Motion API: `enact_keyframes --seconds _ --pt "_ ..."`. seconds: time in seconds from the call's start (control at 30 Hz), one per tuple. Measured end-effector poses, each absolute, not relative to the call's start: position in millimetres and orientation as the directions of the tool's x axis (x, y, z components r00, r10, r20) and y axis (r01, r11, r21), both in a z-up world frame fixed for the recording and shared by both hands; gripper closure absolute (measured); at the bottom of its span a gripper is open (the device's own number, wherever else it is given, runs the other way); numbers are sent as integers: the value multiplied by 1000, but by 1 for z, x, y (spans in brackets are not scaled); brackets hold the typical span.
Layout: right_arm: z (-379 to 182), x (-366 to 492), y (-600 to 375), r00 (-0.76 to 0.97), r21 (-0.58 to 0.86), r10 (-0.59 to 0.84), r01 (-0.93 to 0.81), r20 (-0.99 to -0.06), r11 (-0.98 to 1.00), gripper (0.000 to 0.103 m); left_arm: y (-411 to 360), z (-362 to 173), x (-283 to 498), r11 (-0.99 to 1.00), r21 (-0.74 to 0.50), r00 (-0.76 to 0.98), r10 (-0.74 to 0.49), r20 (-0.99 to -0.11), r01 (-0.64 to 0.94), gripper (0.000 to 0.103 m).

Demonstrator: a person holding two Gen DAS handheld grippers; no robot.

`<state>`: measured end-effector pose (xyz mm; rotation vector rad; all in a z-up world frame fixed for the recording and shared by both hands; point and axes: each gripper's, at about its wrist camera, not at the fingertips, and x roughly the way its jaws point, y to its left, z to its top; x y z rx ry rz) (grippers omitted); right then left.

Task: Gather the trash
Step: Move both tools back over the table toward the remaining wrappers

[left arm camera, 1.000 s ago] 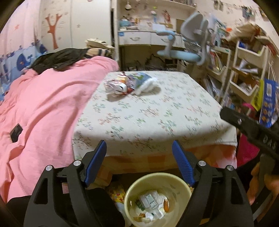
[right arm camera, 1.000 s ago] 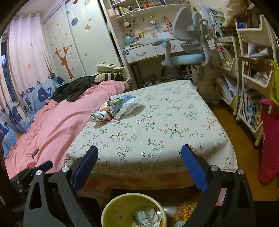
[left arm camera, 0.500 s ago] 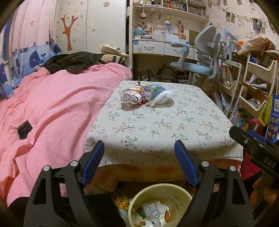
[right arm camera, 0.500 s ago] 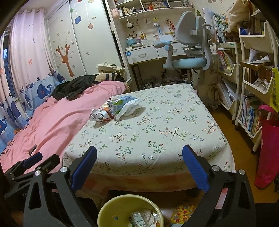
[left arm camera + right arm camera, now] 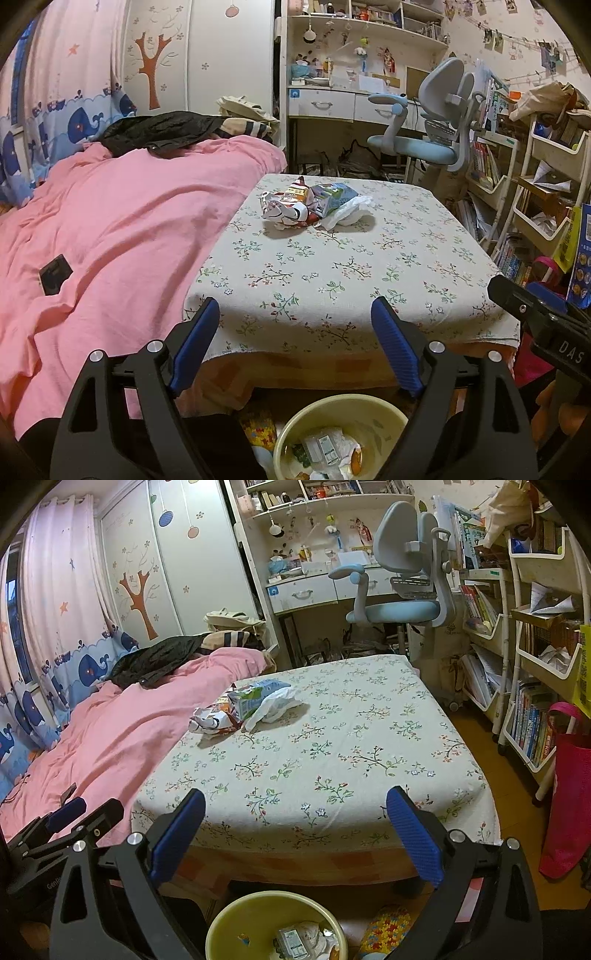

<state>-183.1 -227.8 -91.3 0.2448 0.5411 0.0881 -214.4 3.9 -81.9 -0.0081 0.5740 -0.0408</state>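
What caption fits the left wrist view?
Open left gripper above a yellow bin, facing crumpled wrappers on a floral table.

floral-cloth table (image 5: 332, 280) bears crumpled trash pile (image 5: 314, 205).

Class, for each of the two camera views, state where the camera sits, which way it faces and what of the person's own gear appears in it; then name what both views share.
Left wrist: sits behind the left tool, open and empty, facing across the floral-cloth table; the right tool shows at its right edge.
Right wrist: sits behind the right tool, open, facing likewise; the left tool shows at lower left.
Shared: the crumpled wrapper pile, round yellow bin, pink blanket.
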Motion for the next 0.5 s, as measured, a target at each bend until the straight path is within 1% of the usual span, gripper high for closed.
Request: enact_keyframes --seconds 0.5 --pt "-92 -180 -225 852 249 148 -21 -502 968 9 8 -79 -203 1000 -23 855 -29 -517 20 22"
